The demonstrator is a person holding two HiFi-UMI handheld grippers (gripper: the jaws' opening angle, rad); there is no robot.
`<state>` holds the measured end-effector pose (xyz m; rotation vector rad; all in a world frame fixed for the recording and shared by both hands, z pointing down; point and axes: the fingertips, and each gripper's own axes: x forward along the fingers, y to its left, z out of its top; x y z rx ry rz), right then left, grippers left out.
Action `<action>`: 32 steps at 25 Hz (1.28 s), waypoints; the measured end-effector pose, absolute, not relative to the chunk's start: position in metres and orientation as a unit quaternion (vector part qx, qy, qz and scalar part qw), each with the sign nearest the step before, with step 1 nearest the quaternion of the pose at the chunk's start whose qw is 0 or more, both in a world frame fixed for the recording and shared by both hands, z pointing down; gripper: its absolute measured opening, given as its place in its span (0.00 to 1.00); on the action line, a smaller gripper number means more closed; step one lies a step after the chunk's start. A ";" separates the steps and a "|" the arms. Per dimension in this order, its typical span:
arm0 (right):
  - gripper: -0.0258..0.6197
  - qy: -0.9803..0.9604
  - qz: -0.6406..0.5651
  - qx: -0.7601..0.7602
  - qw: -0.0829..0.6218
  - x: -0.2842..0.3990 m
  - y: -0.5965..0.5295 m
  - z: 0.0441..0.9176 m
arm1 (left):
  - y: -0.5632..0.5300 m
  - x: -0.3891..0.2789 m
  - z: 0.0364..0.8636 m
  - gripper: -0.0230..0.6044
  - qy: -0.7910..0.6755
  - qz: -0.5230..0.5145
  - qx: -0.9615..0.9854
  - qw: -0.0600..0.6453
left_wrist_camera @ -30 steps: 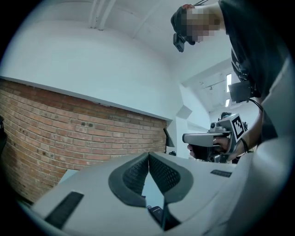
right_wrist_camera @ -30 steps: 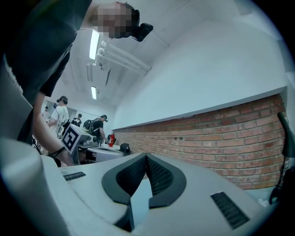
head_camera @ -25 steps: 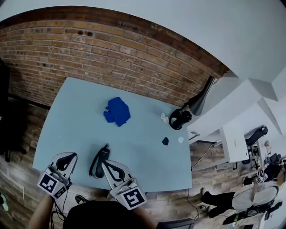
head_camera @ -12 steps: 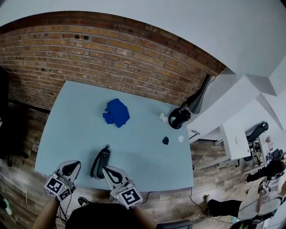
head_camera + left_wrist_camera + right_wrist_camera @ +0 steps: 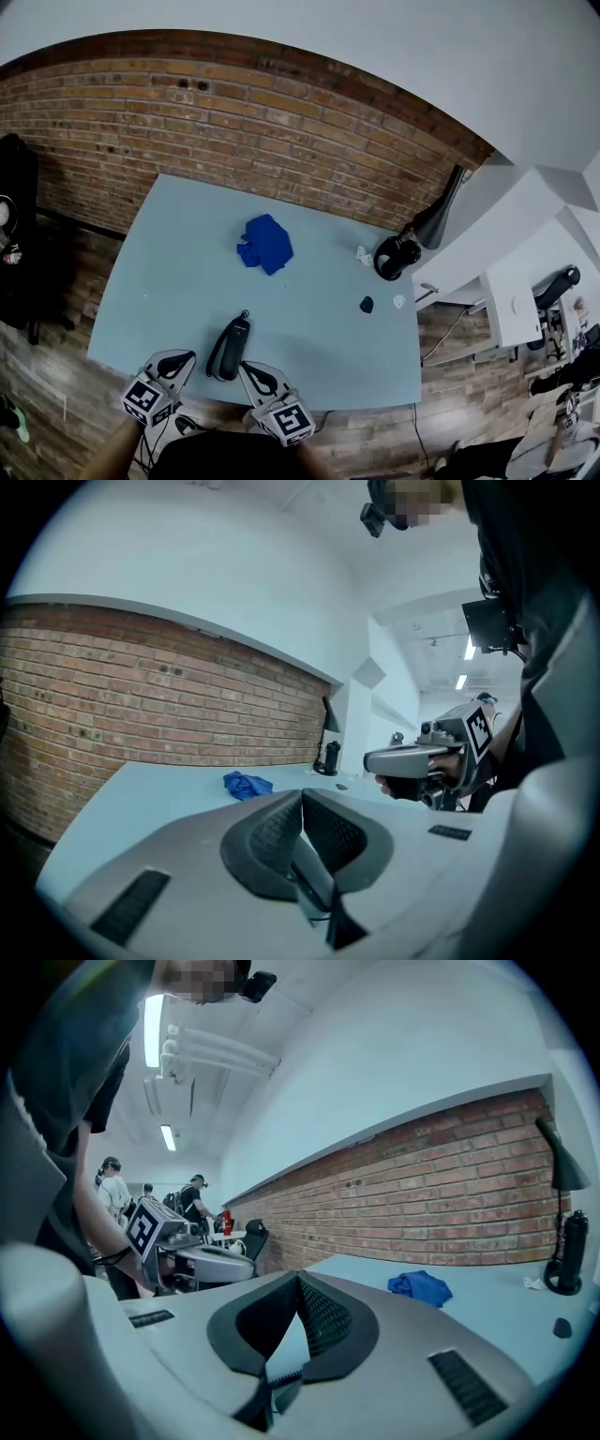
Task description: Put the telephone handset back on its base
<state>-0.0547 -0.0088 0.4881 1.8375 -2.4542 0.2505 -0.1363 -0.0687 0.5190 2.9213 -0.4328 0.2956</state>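
The black telephone [image 5: 230, 347] lies near the table's front edge, with its handset along the base; it is too small to tell whether the handset is seated. My left gripper [image 5: 184, 356] hovers just left of the phone, shut and empty. My right gripper [image 5: 247, 368] sits just right of the phone's near end, also shut with nothing between its pads. In the left gripper view the left gripper [image 5: 302, 795] shows closed tips, with the right gripper [image 5: 412, 758] beside it. The right gripper view shows the right gripper [image 5: 298, 1278] closed, with the left gripper [image 5: 202, 1258] beside it. The phone is hidden in both gripper views.
A crumpled blue cloth [image 5: 267, 244] lies mid-table. A black desk lamp [image 5: 412, 246] stands at the far right corner, with small white bits [image 5: 363, 253] and a small black item [image 5: 367, 304] nearby. A brick wall [image 5: 234, 112] backs the light blue table [image 5: 169, 262]. People stand far off [image 5: 112, 1185].
The head view has shifted, so the table and phone sit further right and lower. Both grippers have drawn back toward the front edge, and both stay shut.
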 end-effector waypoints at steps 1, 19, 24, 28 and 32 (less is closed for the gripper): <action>0.06 -0.798 0.080 0.597 0.035 -0.055 -0.009 0.490 | -0.069 -0.136 0.519 0.09 -0.146 0.100 0.980 0.088; 0.06 -0.798 0.092 0.593 0.054 -0.053 -0.012 0.501 | -0.066 -0.126 0.529 0.09 -0.146 0.110 0.978 0.104; 0.06 -0.801 0.095 0.589 0.055 -0.055 -0.013 0.504 | -0.065 -0.125 0.530 0.09 -0.150 0.114 0.976 0.110; 0.06 -0.808 0.091 0.580 0.058 -0.059 -0.016 0.507 | -0.065 -0.128 0.534 0.09 -0.155 0.121 0.974 0.115; 0.06 -0.808 0.093 0.579 0.056 -0.057 -0.018 0.506 | -0.068 -0.131 0.539 0.09 -0.167 0.130 0.970 0.122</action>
